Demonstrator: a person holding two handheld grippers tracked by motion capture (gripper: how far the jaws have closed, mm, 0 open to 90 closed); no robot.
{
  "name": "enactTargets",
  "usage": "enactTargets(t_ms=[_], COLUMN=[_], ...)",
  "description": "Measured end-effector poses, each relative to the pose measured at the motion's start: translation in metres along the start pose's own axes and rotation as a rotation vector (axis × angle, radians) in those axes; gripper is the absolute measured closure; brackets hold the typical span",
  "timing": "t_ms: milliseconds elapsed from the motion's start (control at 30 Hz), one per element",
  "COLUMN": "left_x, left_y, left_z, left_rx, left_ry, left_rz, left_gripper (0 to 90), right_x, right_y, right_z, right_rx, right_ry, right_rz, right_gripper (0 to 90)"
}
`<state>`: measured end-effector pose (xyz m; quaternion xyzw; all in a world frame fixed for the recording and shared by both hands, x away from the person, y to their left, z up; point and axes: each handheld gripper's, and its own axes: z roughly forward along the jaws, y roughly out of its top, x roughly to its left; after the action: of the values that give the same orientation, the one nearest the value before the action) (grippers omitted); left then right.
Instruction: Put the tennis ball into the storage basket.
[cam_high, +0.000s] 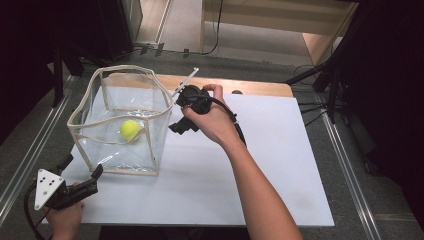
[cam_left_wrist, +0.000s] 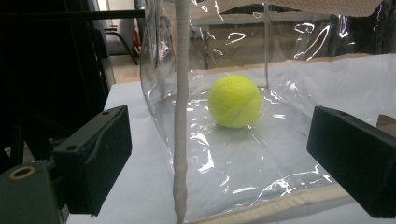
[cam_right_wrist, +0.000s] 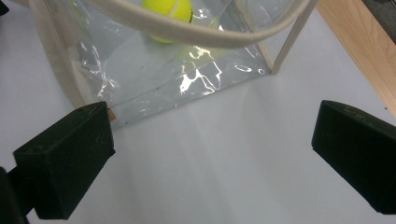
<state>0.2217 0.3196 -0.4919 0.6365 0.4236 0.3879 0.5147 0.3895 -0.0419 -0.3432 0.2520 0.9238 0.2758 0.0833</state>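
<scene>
A clear plastic bag (cam_high: 120, 155) with cream trim stands open at the left of the white board. A yellow tennis ball (cam_high: 130, 129) rests on its floor. My left gripper (cam_high: 81, 166) is open near the board's front left corner, just short of the bag's front corner. In the left gripper view its jaws (cam_left_wrist: 219, 158) are spread wide, facing the bag (cam_left_wrist: 233, 172) and the ball (cam_left_wrist: 235, 101) behind the clear wall. My right gripper (cam_high: 179, 112) hovers open beside the bag's right wall. The right gripper view looks down past the bag (cam_right_wrist: 154, 79), ball (cam_right_wrist: 168, 11) and spread jaws (cam_right_wrist: 210, 154).
The white board (cam_high: 260, 165) lies on a wooden table (cam_high: 250, 86), whose edge runs along the far side. A cream strap (cam_high: 187, 80) sticks out from the bag's far right corner. Dark stands and cables surround the table on the floor.
</scene>
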Motion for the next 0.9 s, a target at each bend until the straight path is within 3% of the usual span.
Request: enactTargets(t_ms=[633, 900], left_x=[-0.001, -0.001], left_y=[0.000, 0.000], left_z=[0.000, 0.000], left_rx=[0.006, 0.007], left_ry=[0.003, 0.001], left_rz=[0.009, 0.010], left_gripper=[6.9, 6.9], right_x=[0.007, 0.011], right_y=[-0.035, -0.053], right_z=[0.005, 0.015], right_rx=[-0.034, -0.036], right_ry=[-0.021, -0.026], right_rz=[0.008, 0.025], right_gripper=[0.0, 0.0])
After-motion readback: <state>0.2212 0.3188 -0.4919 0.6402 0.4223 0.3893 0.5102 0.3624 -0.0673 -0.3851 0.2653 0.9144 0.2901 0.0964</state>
